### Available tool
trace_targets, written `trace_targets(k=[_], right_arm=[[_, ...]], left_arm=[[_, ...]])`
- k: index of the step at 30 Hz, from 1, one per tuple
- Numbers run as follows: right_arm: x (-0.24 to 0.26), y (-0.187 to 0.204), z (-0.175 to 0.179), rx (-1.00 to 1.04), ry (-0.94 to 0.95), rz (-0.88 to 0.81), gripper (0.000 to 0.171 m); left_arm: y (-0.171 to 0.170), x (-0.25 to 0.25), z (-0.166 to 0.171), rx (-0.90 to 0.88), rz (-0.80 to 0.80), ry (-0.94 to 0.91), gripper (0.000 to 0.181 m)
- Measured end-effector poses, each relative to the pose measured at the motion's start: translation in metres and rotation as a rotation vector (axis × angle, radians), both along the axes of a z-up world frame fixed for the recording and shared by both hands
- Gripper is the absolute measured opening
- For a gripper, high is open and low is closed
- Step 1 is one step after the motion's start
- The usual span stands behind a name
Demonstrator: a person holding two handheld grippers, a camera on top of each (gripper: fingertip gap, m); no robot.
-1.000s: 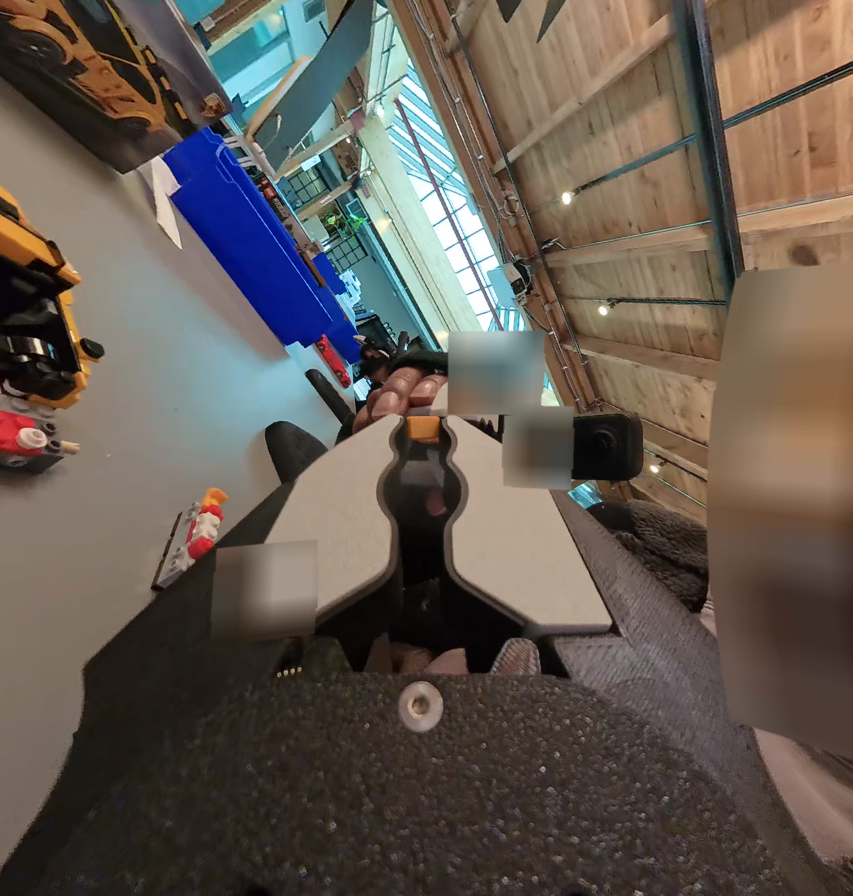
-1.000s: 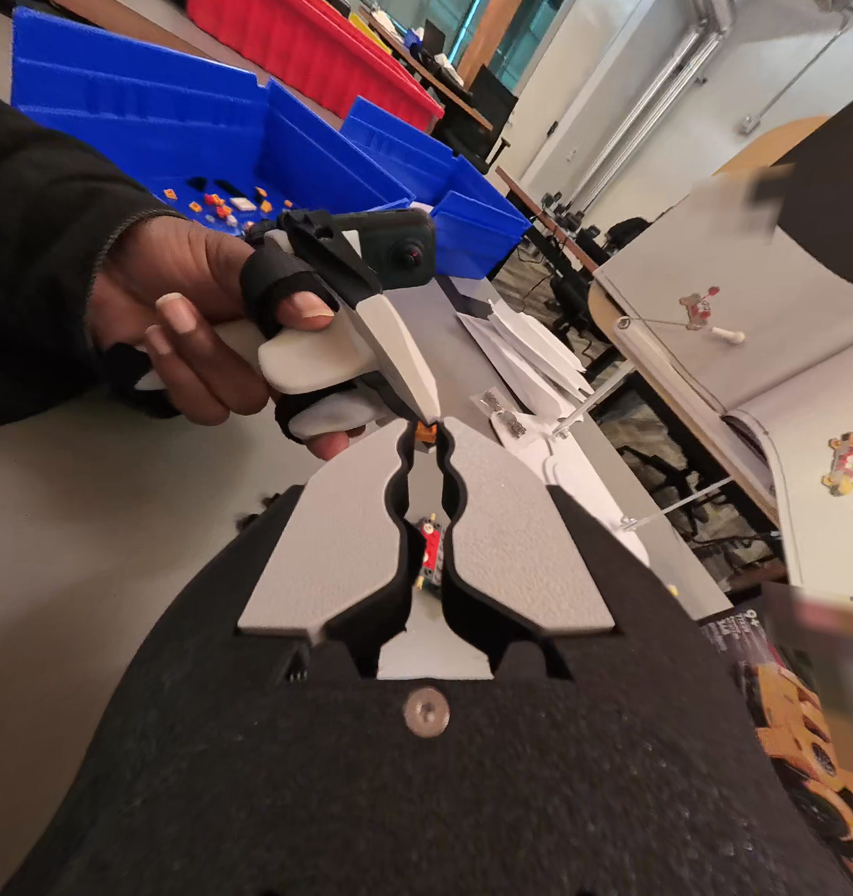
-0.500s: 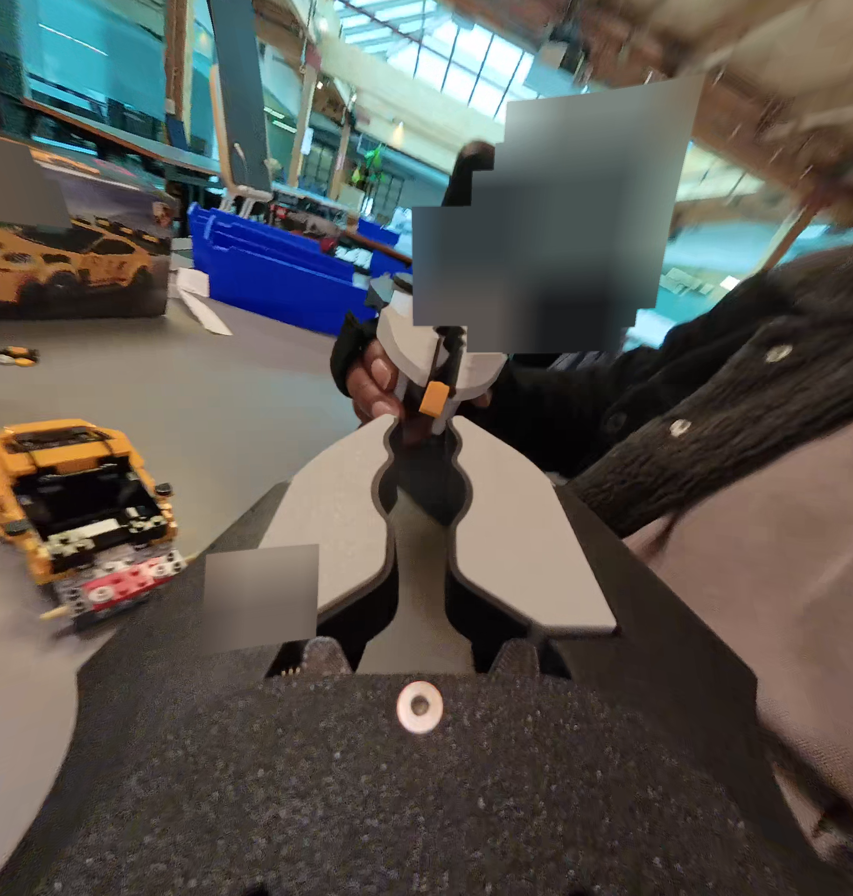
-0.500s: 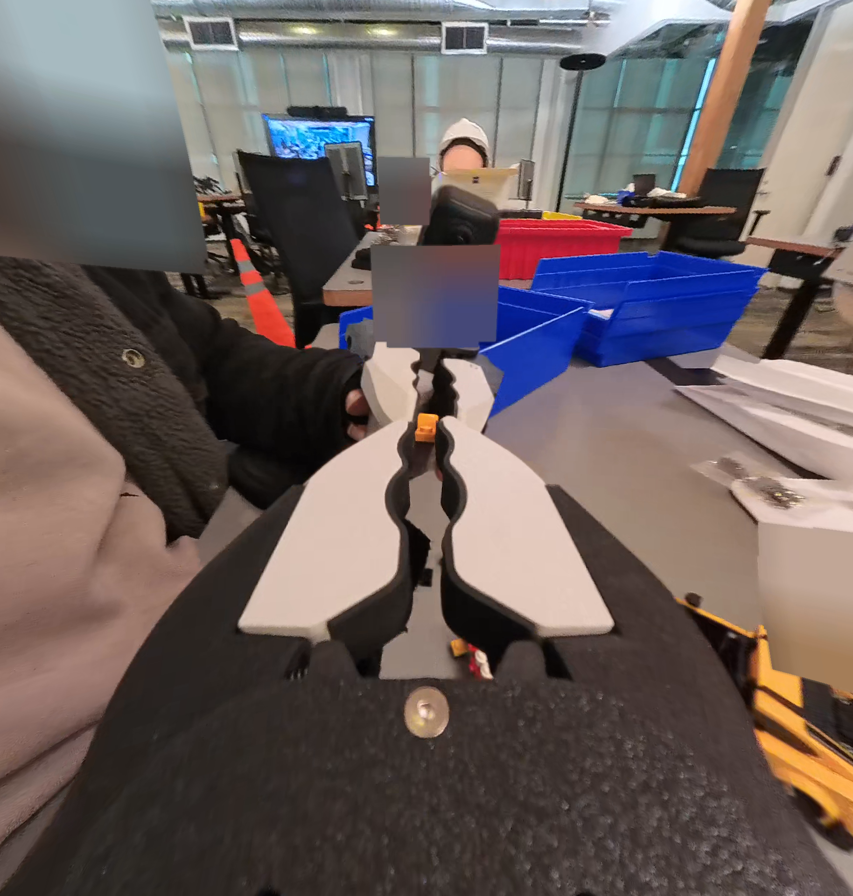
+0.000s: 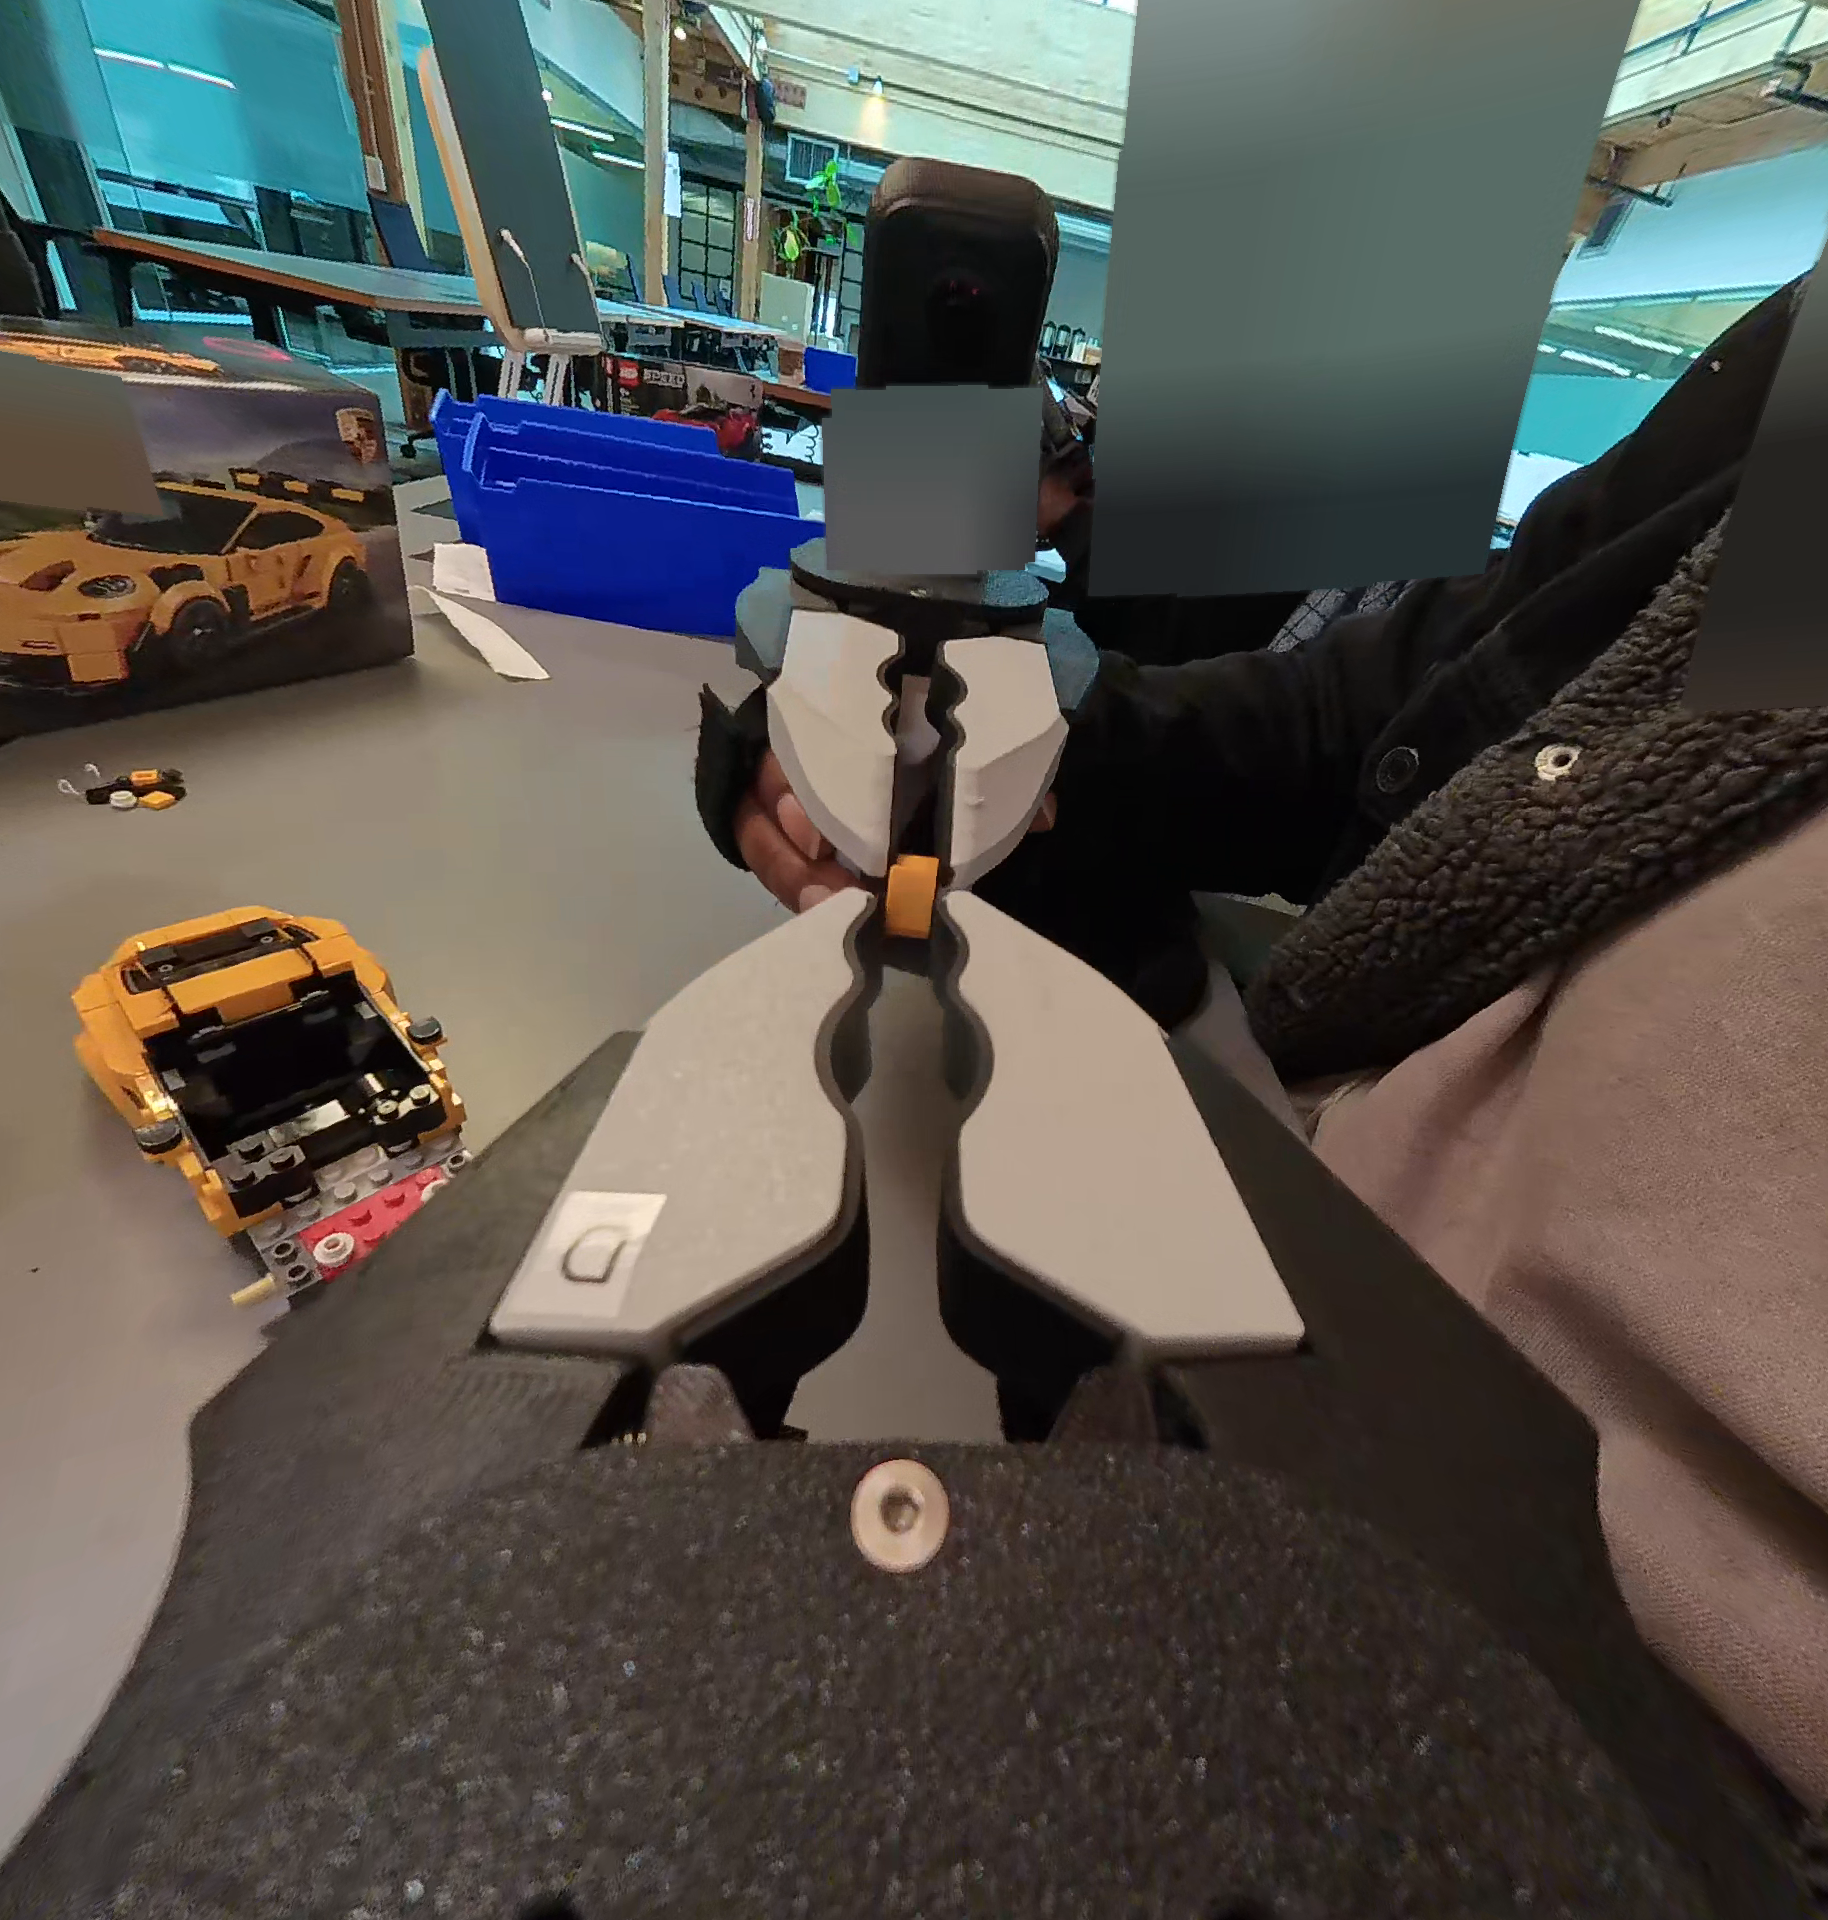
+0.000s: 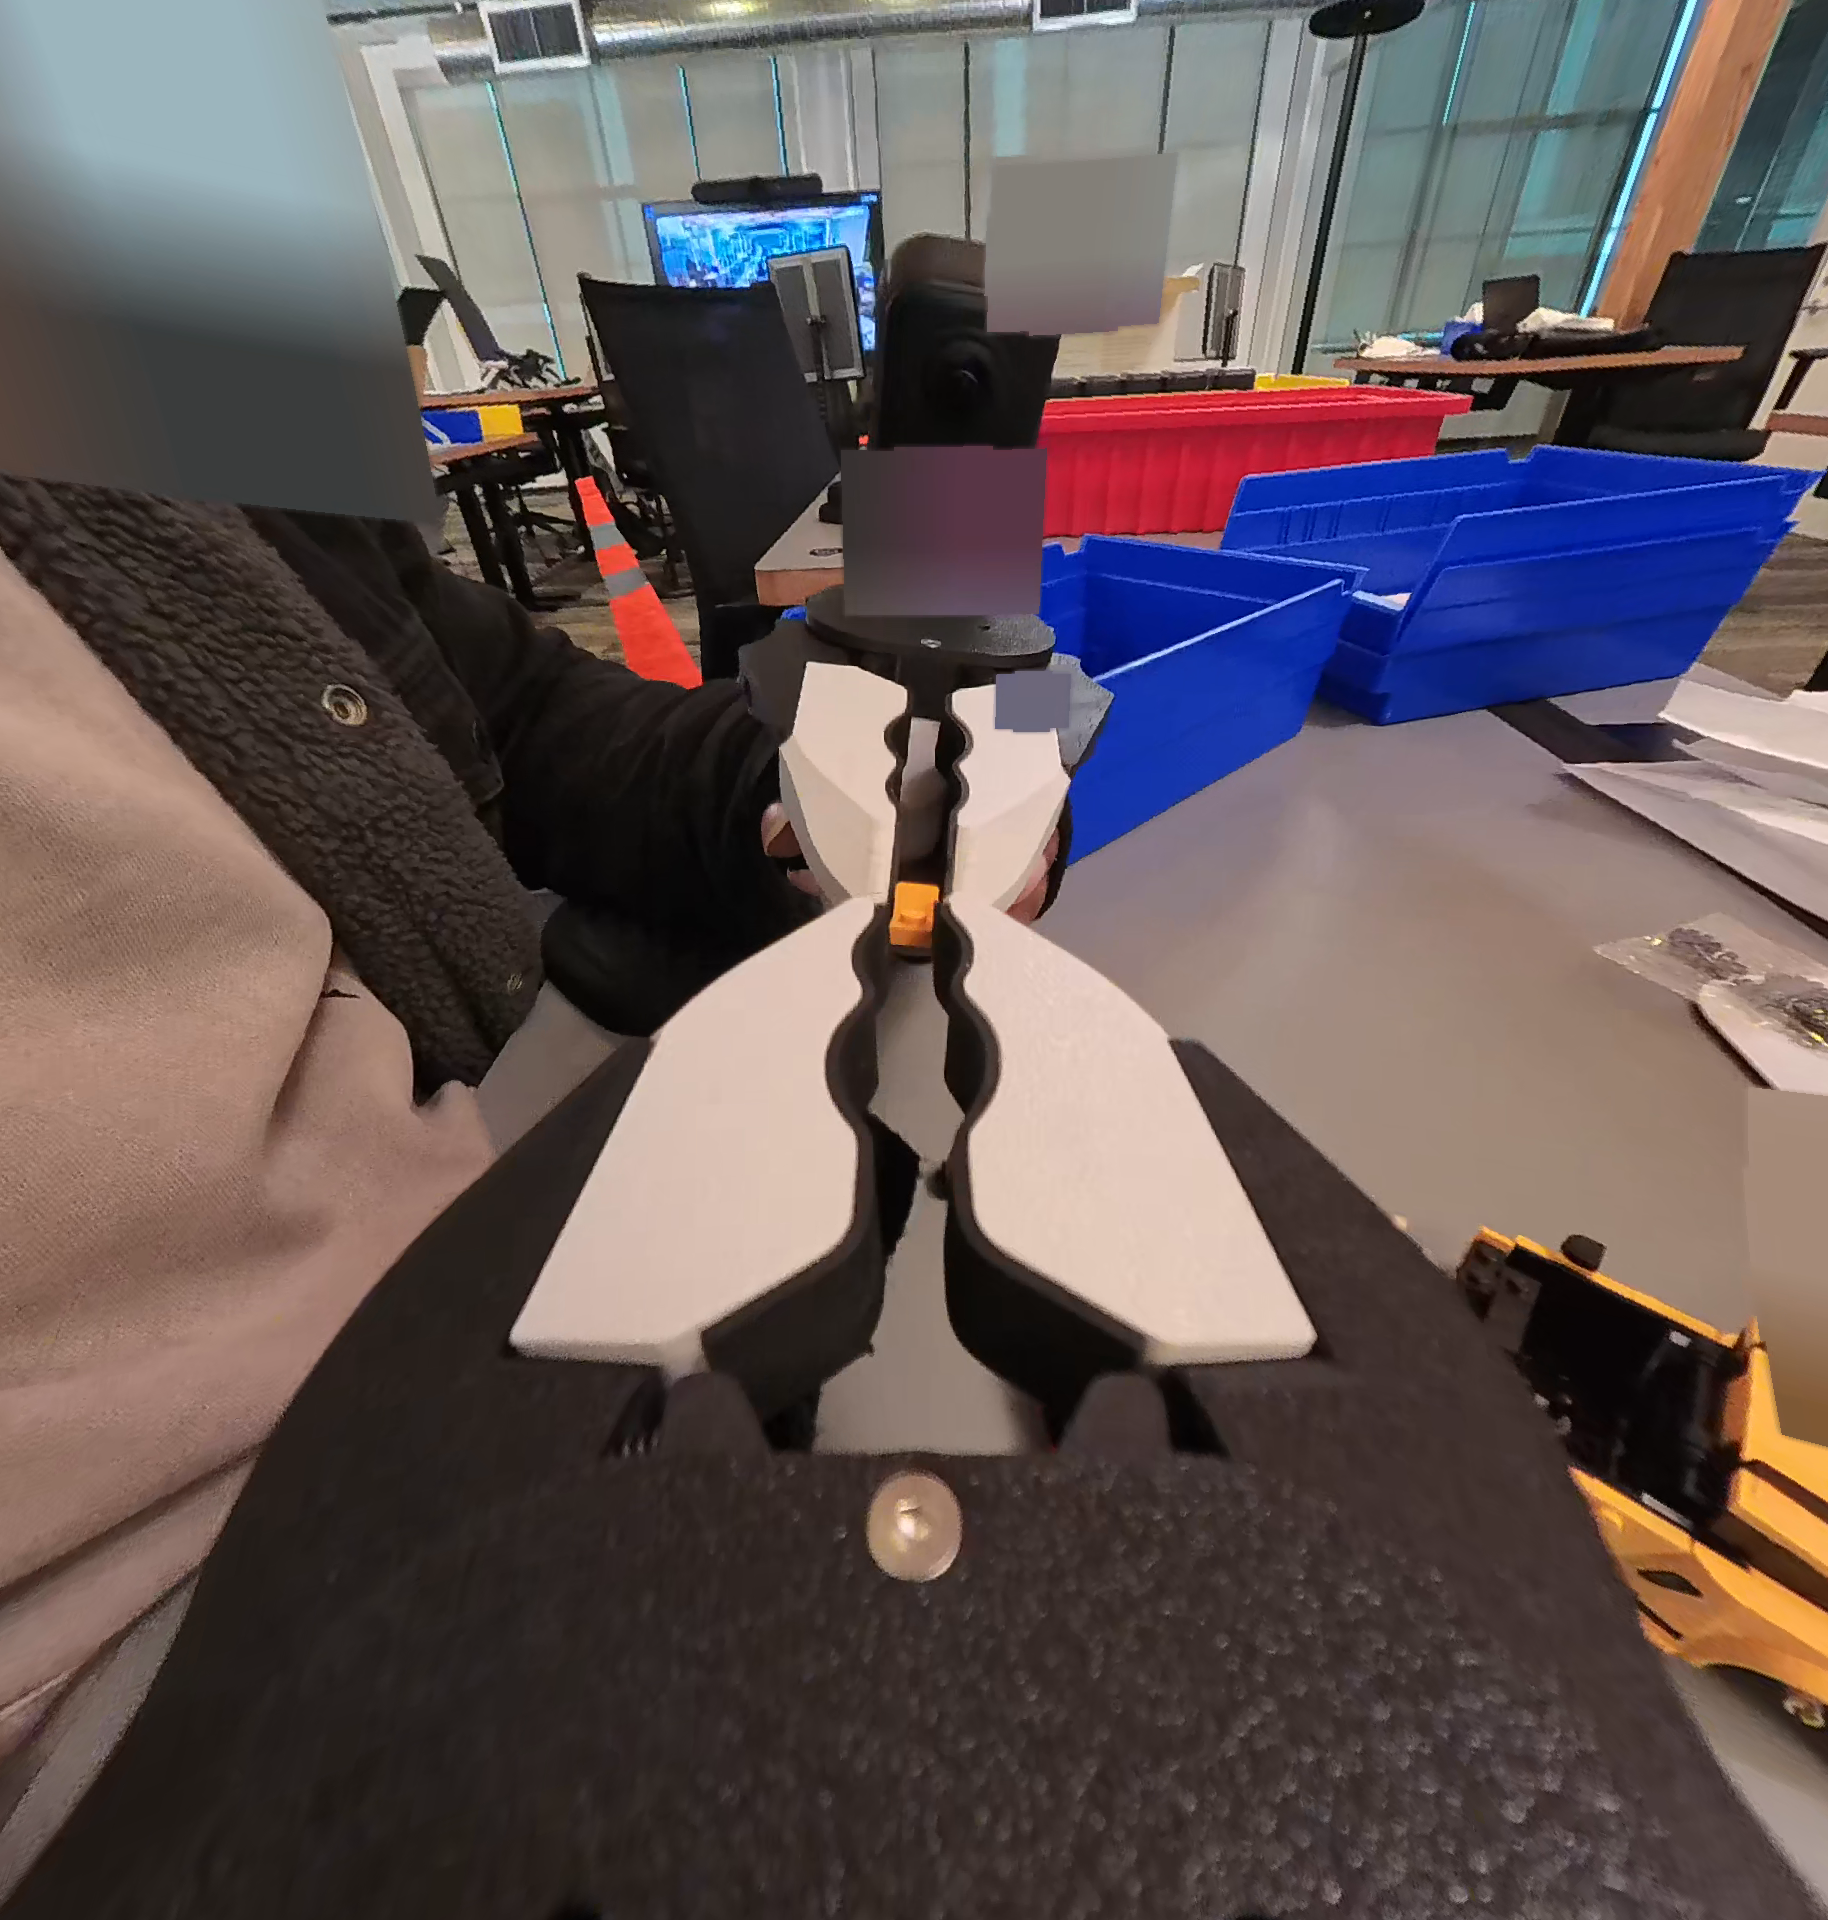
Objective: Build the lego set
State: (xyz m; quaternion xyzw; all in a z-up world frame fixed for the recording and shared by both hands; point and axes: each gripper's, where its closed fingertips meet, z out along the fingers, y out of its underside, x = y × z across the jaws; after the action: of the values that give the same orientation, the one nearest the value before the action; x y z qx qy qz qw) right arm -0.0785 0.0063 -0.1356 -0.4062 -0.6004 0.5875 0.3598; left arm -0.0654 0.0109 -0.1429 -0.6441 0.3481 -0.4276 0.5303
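My two grippers face each other tip to tip above the grey table (image 5: 536,831), close to the person's body. My left gripper (image 5: 910,912) is shut on a small orange lego piece (image 5: 910,896). My right gripper (image 6: 912,925) pinches the same orange piece (image 6: 912,914) from the opposite side. Each gripper shows in the other's view, the right gripper (image 5: 915,860) and the left gripper (image 6: 918,881). The partly built orange and black lego car (image 5: 255,1060) stands on the table left of the left gripper, with its top open. It also shows in the right wrist view (image 6: 1720,1475).
The set's box (image 5: 162,540) stands at the back left, with a few loose small pieces (image 5: 131,790) in front of it. Blue bins (image 6: 1512,582) and a red bin (image 6: 1242,447) stand behind. White sheets (image 6: 1772,790) and a parts bag (image 6: 1762,997) lie on the right. The person's torso (image 6: 162,1039) is close by. Less than 4 cm separates the two grippers' tips.
Both grippers swung from a tilted pose to level, keeping tips together on the orange piece. They now sit closer to the person's body, with the car coming into view beside them.
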Motion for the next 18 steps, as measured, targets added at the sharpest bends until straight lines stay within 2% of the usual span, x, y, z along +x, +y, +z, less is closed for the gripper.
trace_targets(k=[12, 15, 18], right_arm=[[-0.001, 0.006, -0.018, -0.010, -0.058, 0.034, 0.007], [-0.003, 0.012, -0.028, 0.004, -0.109, 0.011, 0.007], [-0.003, 0.023, -0.043, 0.094, -0.209, -0.036, 0.014]], left_arm=[[0.005, -0.001, -0.020, 0.006, 0.020, 0.125, 0.007], [0.011, -0.004, -0.030, -0.016, 0.056, 0.193, 0.008], [0.023, -0.014, -0.054, -0.047, 0.127, 0.337, 0.008]])
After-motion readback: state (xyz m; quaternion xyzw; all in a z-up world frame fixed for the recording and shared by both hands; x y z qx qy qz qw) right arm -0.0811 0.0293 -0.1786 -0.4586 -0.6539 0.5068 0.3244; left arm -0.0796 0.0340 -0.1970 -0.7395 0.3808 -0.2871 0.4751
